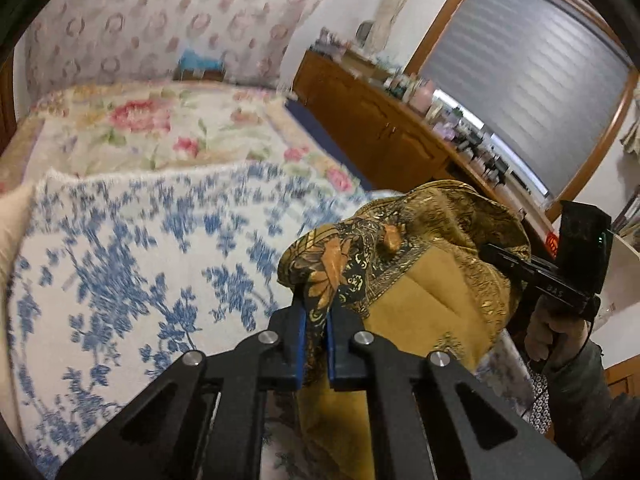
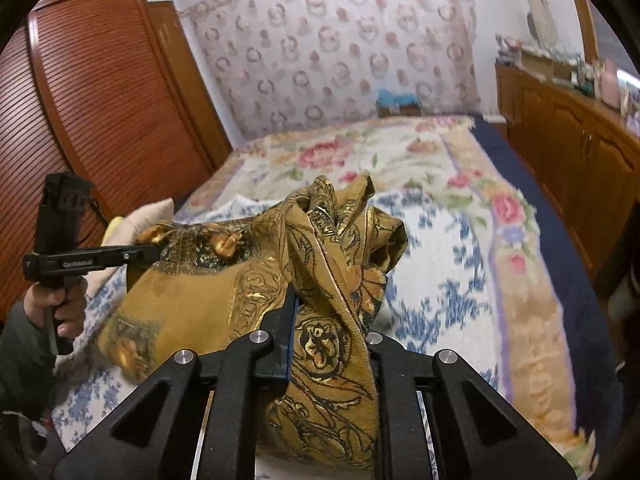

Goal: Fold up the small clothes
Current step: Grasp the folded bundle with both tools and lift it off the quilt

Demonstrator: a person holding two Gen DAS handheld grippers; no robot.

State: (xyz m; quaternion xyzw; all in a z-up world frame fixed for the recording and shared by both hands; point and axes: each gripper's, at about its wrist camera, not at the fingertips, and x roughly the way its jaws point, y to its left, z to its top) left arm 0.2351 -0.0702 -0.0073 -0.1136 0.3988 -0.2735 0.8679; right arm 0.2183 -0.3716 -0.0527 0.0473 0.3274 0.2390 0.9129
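A mustard-gold cloth with black and orange paisley print (image 1: 432,280) hangs bunched above the bed. My left gripper (image 1: 318,312) is shut on one edge of it, blue pads pinching the fabric. My right gripper (image 2: 332,312) is shut on another edge of the same cloth (image 2: 208,296), which drapes over its fingers. Each gripper shows in the other's view: the right gripper (image 1: 500,256) at the right of the left wrist view, the left gripper (image 2: 154,254) at the left of the right wrist view. The cloth is lifted and stretched loosely between them.
Below lies a bed with a blue-and-white floral blanket (image 1: 120,264) and a pink-flowered quilt (image 2: 360,152) behind it. A wooden cabinet (image 1: 380,124) with small items runs along the right. A slatted wooden wardrobe (image 2: 100,100) stands at the left.
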